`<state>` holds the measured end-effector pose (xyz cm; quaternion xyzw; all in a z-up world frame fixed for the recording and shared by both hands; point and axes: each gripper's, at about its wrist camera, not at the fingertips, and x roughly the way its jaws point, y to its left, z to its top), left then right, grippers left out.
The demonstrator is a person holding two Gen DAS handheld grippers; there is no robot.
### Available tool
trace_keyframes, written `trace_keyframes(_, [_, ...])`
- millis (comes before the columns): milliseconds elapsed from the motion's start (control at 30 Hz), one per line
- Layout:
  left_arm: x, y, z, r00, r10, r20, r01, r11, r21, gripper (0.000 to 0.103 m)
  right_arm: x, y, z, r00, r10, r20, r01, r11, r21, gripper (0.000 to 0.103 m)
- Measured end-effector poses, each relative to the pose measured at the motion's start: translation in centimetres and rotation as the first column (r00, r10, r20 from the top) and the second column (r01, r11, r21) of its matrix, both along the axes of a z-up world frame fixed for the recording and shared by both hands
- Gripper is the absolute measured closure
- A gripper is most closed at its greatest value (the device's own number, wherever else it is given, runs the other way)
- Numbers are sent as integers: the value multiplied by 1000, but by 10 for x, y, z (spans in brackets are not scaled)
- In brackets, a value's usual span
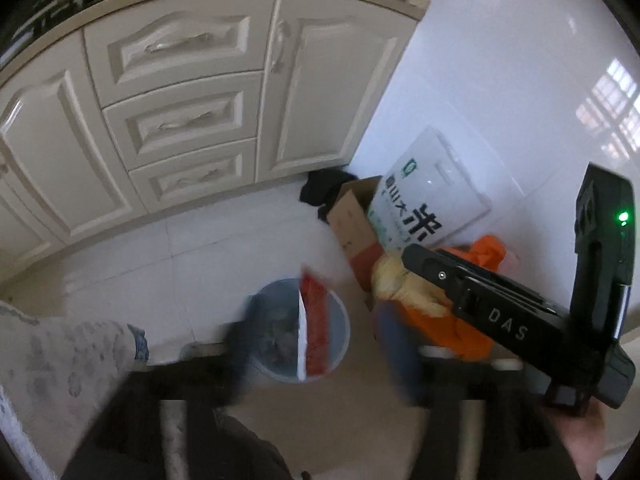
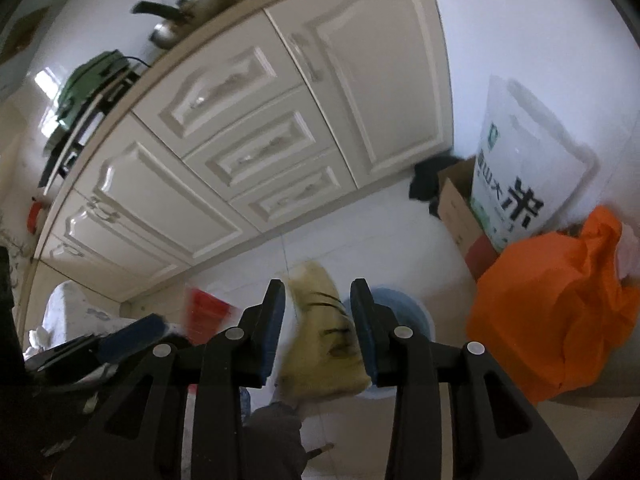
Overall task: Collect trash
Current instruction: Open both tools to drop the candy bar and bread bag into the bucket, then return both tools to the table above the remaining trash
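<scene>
A round grey-blue trash bin [image 1: 340, 328] stands on the tiled floor; it also shows in the right wrist view [image 2: 404, 308]. A red-and-white wrapper [image 1: 314, 320] hangs over the bin's mouth between my blurred left gripper [image 1: 316, 344] fingers; whether it is still gripped is unclear from the blur. The same wrapper shows in the right wrist view [image 2: 206, 314]. My right gripper [image 2: 318, 320] is shut on a crumpled yellow banana peel [image 2: 324, 336], held above the floor beside the bin. The peel [image 1: 394, 284] and right gripper [image 1: 384, 280] show in the left wrist view.
Cream kitchen cabinets [image 1: 180, 100] run along the back. A white rice bag [image 1: 432, 192], a cardboard box [image 1: 352, 220] and an orange plastic bag [image 2: 560, 312] stand by the white wall at right. My trouser legs [image 1: 180, 432] fill the foreground.
</scene>
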<state>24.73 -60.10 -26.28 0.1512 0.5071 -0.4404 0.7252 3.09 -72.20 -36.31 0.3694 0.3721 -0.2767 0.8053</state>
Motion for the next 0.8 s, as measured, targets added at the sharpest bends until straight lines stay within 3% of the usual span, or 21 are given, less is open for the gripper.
trace_keyframes(33, [1,0,0,1000,10,10,-10,1000,-7,23,-2,0,-2,1000,-12,-2,12,1000,5,39])
trace_keyframes(100, [1,2,3,1000,20,18,-20,1000,-4,16,-8,-1,-4,999,-38,2,38,999,12,28])
trace_keyframes(233, [-1,6,9,998,43,50,-43,999,3,11,-18,2,-4,997,-70,-11,71,997,14,0])
trace_keyframes(467, [-19,21,31,992,50,116,-46,998,-35,9,-32,18,11,997,-82,-14,82,997,11,0])
trace_keyframes(800, [-66,158,90,974,124,192,-95,984,-152,3,-35,60,68,998,-55,42,57,996,-61,0])
